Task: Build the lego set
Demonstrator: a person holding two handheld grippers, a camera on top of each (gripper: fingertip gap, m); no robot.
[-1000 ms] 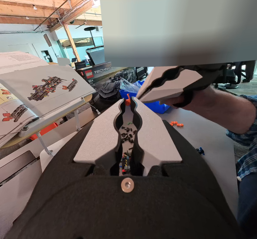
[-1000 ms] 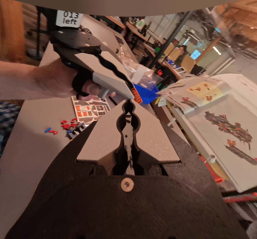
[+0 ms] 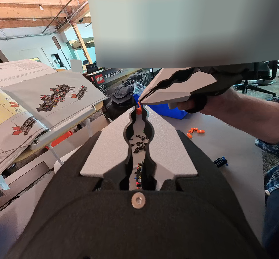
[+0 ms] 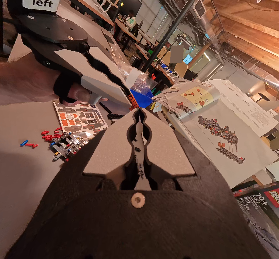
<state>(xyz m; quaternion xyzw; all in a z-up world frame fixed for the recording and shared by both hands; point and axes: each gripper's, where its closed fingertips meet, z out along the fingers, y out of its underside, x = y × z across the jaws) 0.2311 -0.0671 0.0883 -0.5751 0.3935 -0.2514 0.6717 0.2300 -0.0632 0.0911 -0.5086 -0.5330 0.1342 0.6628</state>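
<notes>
orange piece [image 3: 139,109] mostly hidden between the left claw [image 3: 138,108] tips; we can't tell its shape. from the right wrist view only a ribbed orange sliver shows, and the right claw [image 4: 139,109] tip covers where the two meet, so contact is unclear. blue bin [image 3: 164,111] mostly hidden behind both claws. black pins [image 3: 139,143] seen only through the finger gap, too small to type. partial build [image 4: 68,144] half covered by the right claw body. lego box [image 4: 259,209] cut by the frame edge. booklet [image 3: 49,100] runs off the left edge. big blurred patch blanks the top of the left view.
</notes>
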